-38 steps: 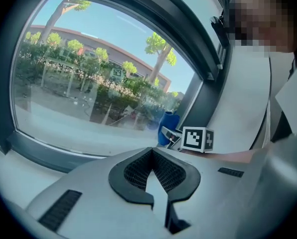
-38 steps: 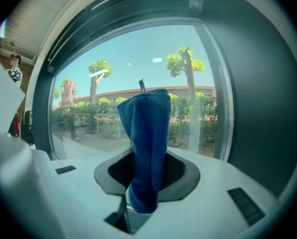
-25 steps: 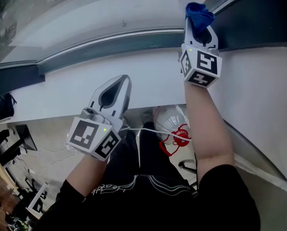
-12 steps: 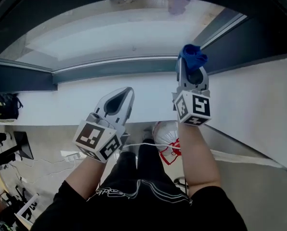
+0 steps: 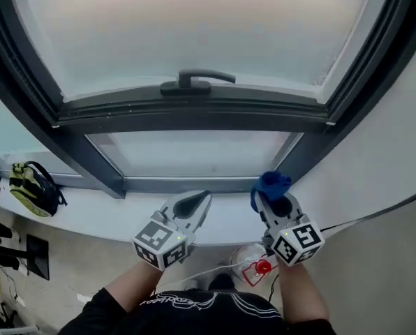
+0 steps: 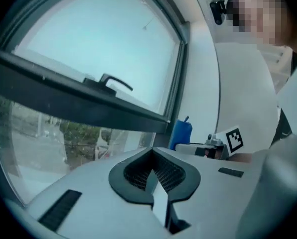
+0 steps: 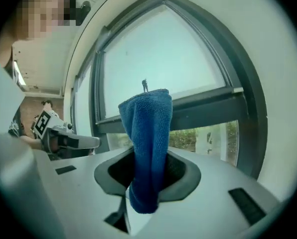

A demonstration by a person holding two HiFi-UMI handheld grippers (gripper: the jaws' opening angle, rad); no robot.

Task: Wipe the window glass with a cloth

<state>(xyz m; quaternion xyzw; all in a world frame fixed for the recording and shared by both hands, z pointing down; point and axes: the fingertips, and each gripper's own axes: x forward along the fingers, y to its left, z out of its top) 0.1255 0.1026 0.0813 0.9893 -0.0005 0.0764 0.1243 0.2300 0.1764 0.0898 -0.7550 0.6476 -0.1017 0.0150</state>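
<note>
A bunched blue cloth [image 5: 271, 182] sticks up from my right gripper [image 5: 269, 195], which is shut on it just below the lower window glass [image 5: 194, 152], near the pane's right corner. In the right gripper view the cloth [image 7: 148, 133] stands upright out of the shut jaws of the right gripper [image 7: 147, 177], with the glass behind it. My left gripper [image 5: 198, 201] is shut with nothing in it and points at the sill. The left gripper view shows the left gripper [image 6: 151, 171] with its jaws together, and the cloth [image 6: 181, 133] off to the right.
A dark frame splits the window; the upper pane carries a black handle [image 5: 196, 81]. A white sill [image 5: 89, 218] runs below the glass. A yellow-green backpack [image 5: 32, 187] lies at far left. White wall [image 5: 375, 159] bounds the right side.
The head view has tilted up, so the whole window with its handle now shows and both grippers sit lower in the picture. The right gripper still holds the cloth.
</note>
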